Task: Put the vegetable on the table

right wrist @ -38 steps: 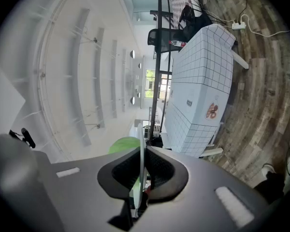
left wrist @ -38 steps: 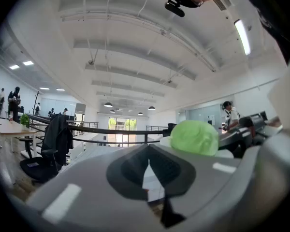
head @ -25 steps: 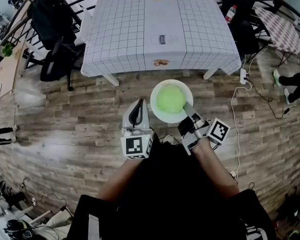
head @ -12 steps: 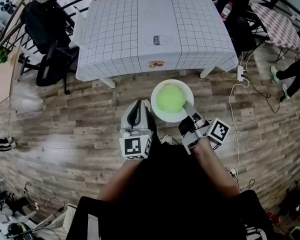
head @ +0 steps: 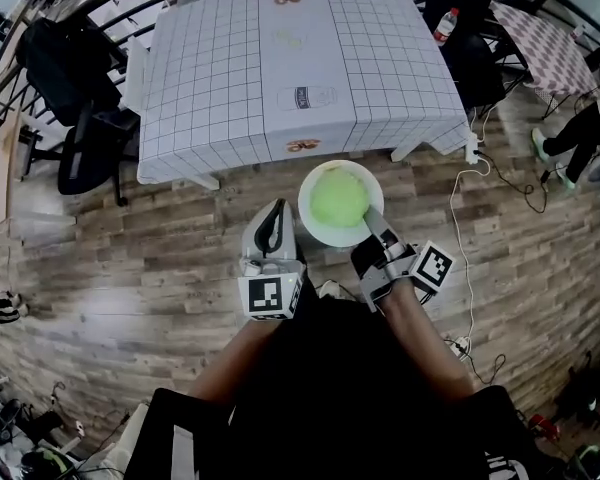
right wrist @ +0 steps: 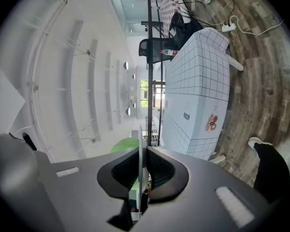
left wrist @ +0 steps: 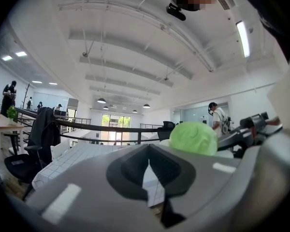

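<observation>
Left gripper (head: 275, 213): you're carrying it with jaws together, nothing in them.

Middle: the green vegetable (head: 339, 197) is riding on the white plate (head: 312, 226), over the wood floor (head: 130, 258), not yet at the table (head: 230, 88).

Right gripper (head: 372, 224): you're pinching the plate's near rim, jaws almost closed on it.

Over the last second the table is drawing nearer in the head view while the plate is staying put ahead of you. You're probably walking the load in, with the set-down still to come.

Tablecloth prints (head: 315, 97): too small to read.
</observation>
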Available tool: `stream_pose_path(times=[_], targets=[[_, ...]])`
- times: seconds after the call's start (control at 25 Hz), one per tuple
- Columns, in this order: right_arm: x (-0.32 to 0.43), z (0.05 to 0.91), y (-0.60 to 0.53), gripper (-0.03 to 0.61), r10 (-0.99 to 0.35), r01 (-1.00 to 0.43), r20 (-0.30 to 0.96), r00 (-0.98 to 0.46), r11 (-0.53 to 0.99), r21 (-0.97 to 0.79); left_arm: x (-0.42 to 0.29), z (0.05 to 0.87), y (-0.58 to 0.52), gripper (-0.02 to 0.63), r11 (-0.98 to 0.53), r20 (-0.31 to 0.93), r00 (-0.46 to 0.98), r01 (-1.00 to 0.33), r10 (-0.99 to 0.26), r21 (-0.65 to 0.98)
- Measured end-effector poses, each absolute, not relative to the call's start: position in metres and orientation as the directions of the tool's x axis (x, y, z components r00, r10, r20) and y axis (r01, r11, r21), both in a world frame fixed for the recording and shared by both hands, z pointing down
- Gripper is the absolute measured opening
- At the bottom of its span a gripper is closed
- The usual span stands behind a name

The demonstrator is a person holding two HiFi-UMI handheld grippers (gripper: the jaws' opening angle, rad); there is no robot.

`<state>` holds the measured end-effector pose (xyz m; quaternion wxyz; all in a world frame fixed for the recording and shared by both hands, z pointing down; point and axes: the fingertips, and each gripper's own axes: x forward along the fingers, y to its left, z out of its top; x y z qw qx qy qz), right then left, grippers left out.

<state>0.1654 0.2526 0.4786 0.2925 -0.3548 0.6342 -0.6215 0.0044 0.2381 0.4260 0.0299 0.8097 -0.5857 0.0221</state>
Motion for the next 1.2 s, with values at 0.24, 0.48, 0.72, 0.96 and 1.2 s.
stream_pose_path(times=[0.24,0.48,0.72,0.96,1.2], targets=[[0.158,0.478,0.184,0.021,-0.829,-0.117,0.083,-0.553,-0.022,-0.993,-0.009,0.428,0.174,0.008,-0.333,0.080,0.335,-0.942,-0.939,0.035],[0.144,0.474,0.120,0.021,-0.852,-0.110,0.081,-0.518,-0.028,-0.994,-0.028,0.425,0.109,0.008,-0.360,0.081,0.362,-0.932,-0.929,0.033],[0.115,0.461,0.060,0.021,-0.872,-0.091,0.075,-0.484,-0.035,-0.995,-0.055,0.413,0.046,0.008,-0.409,0.085,0.414,-0.910,-0.907,0.070],[0.097,0.459,0.016,0.021,-0.887,-0.089,0.054,-0.459,-0.014,-0.996,-0.083,0.411,-0.005,0.008,-0.439,0.080,0.443,-0.896,-0.893,0.068],[0.082,0.466,-0.005,0.021,-0.906,-0.093,0.015,-0.423,0.027,-0.995,-0.107,0.432,-0.020,0.008,-0.453,0.083,0.459,-0.888,-0.885,0.081]])
